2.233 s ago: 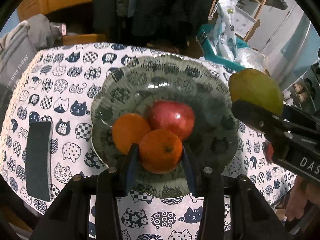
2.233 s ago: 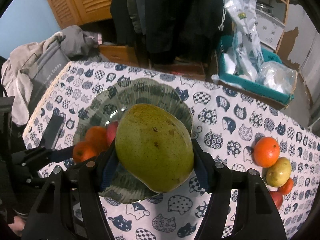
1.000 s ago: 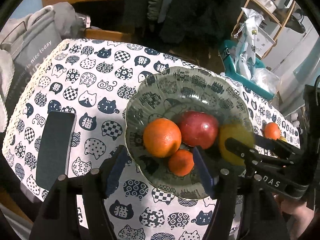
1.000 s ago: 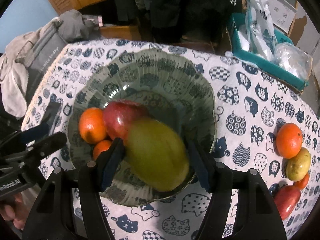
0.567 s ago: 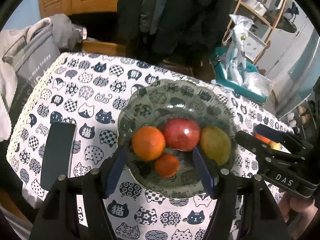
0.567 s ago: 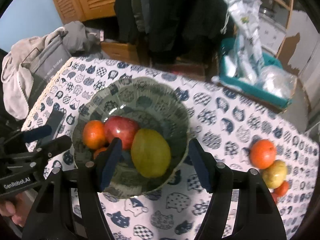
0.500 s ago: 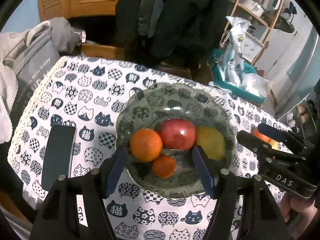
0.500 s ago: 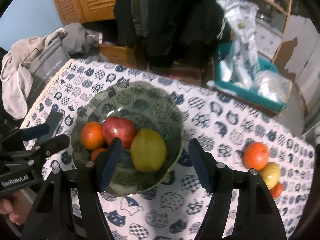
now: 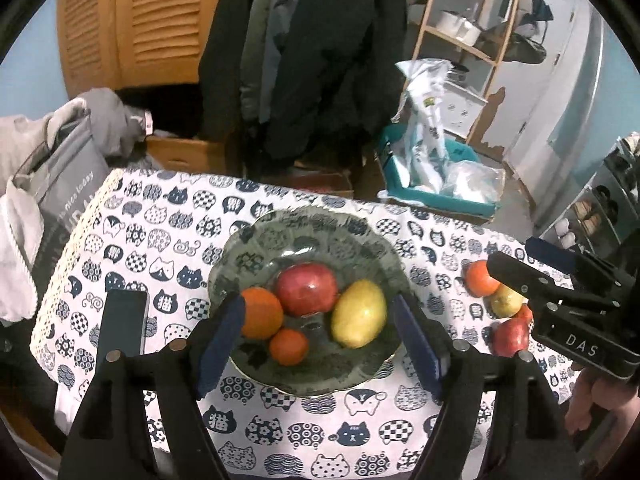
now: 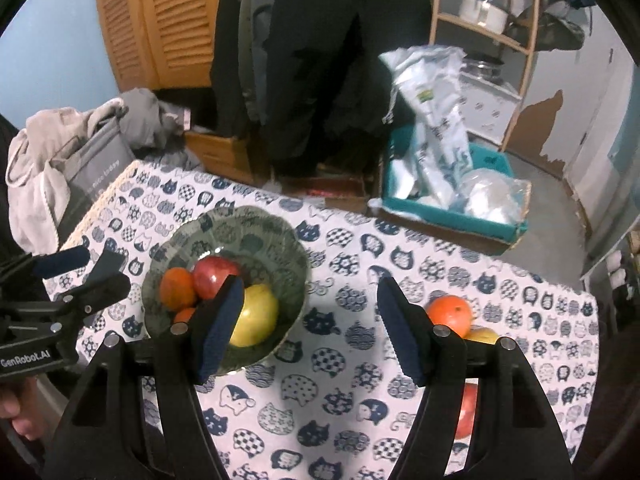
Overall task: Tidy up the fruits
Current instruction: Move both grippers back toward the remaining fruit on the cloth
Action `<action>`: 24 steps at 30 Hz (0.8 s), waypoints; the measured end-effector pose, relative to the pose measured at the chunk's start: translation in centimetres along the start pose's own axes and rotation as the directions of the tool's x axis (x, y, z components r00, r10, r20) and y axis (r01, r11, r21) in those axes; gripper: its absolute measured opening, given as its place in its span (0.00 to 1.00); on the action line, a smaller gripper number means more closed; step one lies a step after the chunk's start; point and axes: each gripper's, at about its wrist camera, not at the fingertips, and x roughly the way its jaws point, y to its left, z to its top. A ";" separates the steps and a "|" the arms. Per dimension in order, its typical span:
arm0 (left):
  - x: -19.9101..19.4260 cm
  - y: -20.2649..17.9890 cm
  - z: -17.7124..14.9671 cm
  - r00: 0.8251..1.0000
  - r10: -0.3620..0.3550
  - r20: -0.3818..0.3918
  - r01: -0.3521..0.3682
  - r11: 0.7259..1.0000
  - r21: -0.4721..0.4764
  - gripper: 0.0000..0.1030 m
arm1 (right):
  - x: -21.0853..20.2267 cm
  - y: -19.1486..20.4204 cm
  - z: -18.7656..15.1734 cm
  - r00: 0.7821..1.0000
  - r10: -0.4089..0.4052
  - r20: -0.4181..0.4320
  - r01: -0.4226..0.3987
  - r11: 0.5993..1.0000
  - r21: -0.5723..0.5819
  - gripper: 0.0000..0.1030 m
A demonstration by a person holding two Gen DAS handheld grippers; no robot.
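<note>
Both grippers, left gripper (image 9: 318,344) and right gripper (image 10: 310,328), are hovering with jaws open and empty. Bowl (image 9: 304,232) is holding four fruits; right of it, the loose orange (image 10: 449,314) is waiting: approach it centred, closing gently.

Cat-print tablecloth (image 9: 132,232), green bowl (image 9: 304,228), dark phone (image 9: 122,322), loose fruit (image 10: 448,314)

Right tool (image 10: 310,326) agape above the cat-print tablecloth (image 10: 340,364), between the fruit-filled bowl (image 10: 256,236) and a loose orange (image 10: 449,313).
</note>
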 end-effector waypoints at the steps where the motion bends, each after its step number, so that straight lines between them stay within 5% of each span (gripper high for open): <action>1: -0.3 -0.3 0.1 1.000 -0.002 0.007 0.002 1.000 0.006 0.77 | -0.5 -0.2 0.0 1.000 -0.008 0.009 0.008 1.000 -0.001 0.68; 24: -4.7 -9.2 0.7 0.995 -0.023 0.099 0.007 0.987 0.162 0.88 | -8.9 -8.2 -2.8 0.983 -0.129 0.132 0.115 0.987 0.108 0.82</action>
